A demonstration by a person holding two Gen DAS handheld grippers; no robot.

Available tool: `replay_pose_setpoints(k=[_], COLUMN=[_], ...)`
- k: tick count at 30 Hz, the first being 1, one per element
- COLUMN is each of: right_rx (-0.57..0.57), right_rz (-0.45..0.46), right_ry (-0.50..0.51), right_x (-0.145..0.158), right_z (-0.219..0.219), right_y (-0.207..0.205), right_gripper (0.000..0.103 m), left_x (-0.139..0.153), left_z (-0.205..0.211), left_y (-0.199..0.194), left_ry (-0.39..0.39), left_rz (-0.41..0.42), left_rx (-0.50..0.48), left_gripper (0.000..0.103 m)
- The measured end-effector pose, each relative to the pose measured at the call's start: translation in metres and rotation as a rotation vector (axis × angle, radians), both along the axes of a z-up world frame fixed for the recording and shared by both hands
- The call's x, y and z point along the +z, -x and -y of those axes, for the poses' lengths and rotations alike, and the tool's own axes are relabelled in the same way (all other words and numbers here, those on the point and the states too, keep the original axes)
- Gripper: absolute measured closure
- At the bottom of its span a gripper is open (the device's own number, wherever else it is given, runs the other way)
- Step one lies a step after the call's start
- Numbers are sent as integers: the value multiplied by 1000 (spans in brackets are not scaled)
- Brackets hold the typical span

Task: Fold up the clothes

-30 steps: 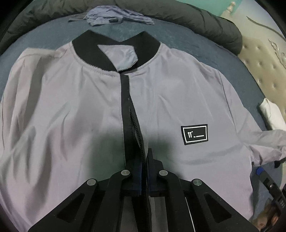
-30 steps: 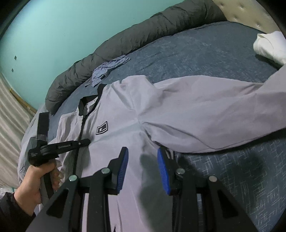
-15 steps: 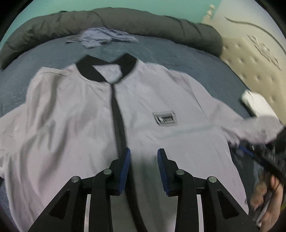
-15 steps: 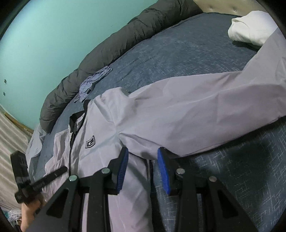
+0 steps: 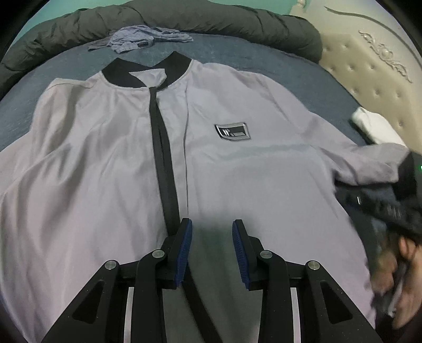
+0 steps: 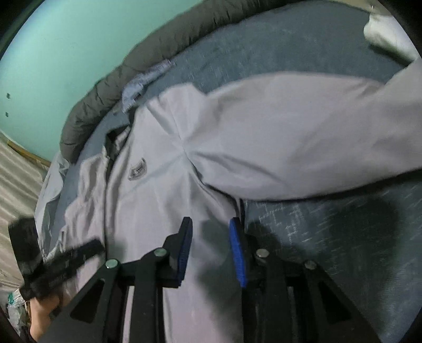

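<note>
A light grey jacket (image 5: 100, 163) with a black collar, black zip strip and a chest patch (image 5: 232, 131) lies face up on the blue bed. My left gripper (image 5: 211, 227) is open and empty, held just above the jacket's lower front, right of the zip. My right gripper (image 6: 210, 225) is open and empty over the jacket's side seam (image 6: 238, 203), below the armpit. The jacket (image 6: 158, 200) and its sleeve (image 6: 290, 142) stretch to the right in the right wrist view. The right gripper shows blurred at the far right of the left wrist view (image 5: 374, 203).
A crumpled blue garment (image 5: 142, 38) lies past the collar near a dark rolled duvet (image 5: 211, 18). A white folded cloth (image 5: 374, 129) sits at the right by the padded headboard (image 5: 374, 74). Blue bed sheet (image 6: 343, 237) lies right of the jacket.
My left gripper let go of the zip edge, opened and pulled back from the jacket. My right gripper stayed open and moved in over the jacket's side, under the sleeve.
</note>
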State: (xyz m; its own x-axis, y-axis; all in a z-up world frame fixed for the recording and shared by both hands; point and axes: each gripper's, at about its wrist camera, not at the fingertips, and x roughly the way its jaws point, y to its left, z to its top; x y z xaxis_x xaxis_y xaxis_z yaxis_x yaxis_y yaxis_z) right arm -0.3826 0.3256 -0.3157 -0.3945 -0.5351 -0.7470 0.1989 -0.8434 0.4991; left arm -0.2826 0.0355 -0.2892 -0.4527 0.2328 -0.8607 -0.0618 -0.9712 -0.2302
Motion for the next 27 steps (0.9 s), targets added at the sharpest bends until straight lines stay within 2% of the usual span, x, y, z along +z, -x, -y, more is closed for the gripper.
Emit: replay_pose_setpoints(k=[5, 10, 14, 17, 23, 25, 26, 27], right_rx=[27, 72, 91, 114, 143, 150, 155, 159], right_rz=[-22, 5, 16, 21, 27, 30, 33, 35], right_ry=[-20, -96, -162, -183, -217, -224, -228, -231], right_x=[23, 25, 29, 37, 45, 45, 44, 43], right_z=[-13, -28, -43, -52, -61, -62, -62, -61], right_y=[-26, -62, -92, -113, -145, -152, -156, -158], right_gripper=[74, 74, 74, 74, 74, 74, 74, 74], left_x=[16, 9, 0, -8, -21, -23, -23, -22], left_z=[11, 18, 10, -5, -7, -7, -7, -7], left_y=[-65, -111, -132, -154, -171, -175, -178, -180], left_ry=[-25, -65, -137, -150, -198, -202, -202, -202], left_rz=[40, 98, 130, 155, 193, 197, 196, 193], left_rx=[-15, -15, -32, -60, -51, -52, -54, -57], left_gripper=[68, 68, 68, 68, 69, 74, 87, 95])
